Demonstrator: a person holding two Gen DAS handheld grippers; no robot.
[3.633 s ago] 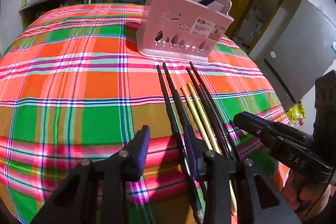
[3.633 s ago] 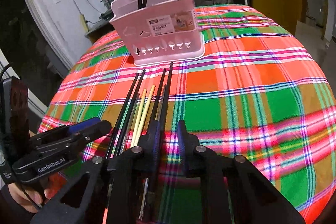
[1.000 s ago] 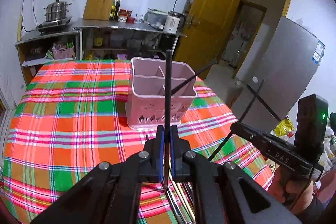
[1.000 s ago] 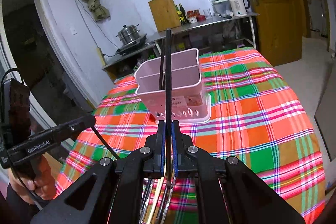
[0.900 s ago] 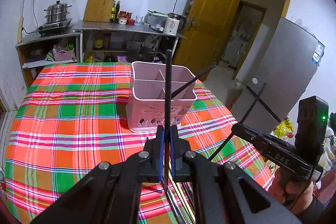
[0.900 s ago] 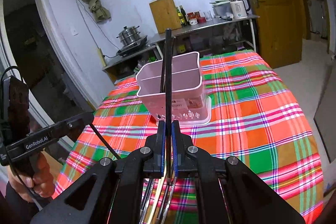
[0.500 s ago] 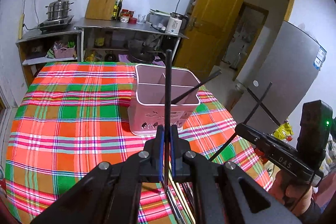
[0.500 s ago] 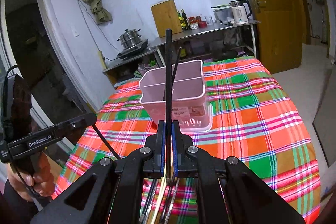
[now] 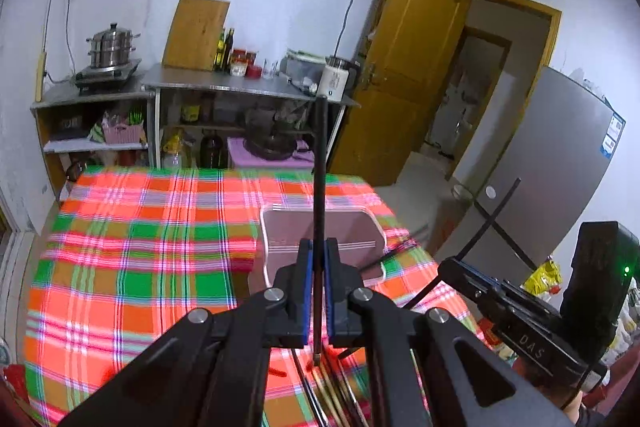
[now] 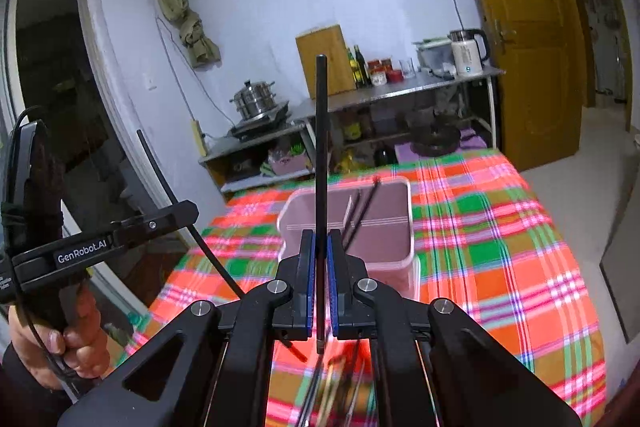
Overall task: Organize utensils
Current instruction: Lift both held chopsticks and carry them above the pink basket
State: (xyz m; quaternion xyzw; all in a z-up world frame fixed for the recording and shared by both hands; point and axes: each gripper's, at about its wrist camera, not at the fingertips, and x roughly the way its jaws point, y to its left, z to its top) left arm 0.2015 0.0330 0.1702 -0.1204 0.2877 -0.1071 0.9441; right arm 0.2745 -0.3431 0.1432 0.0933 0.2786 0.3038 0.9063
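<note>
While we look along both tools from above a tabletop (image 9: 120,267) covered in a bright red, green and orange plaid cloth, each one grips a single black chopstick. We see the left hand-held gripper (image 9: 315,283) clamped tight on a black chopstick (image 9: 319,187) that stands upright between its blue pads, its lower tip hanging free above the cloth. We see the right hand-held gripper (image 10: 319,283) closed the same way on another black chopstick (image 10: 321,147), also upright. Just beyond both sits a pink plastic utensil holder (image 10: 392,227) with dividers inside; two dark chopsticks (image 10: 364,207) already lean in one of its sections. More loose chopsticks (image 9: 332,387), dark and yellowish, lie on the cloth below the fingers, blurred. A person's hand (image 10: 68,339) wraps the left tool's handle. Against the far wall stand a metal shelf with a steamer pot (image 9: 110,47), a wooden board, bottles and a kettle (image 10: 466,53).
</note>
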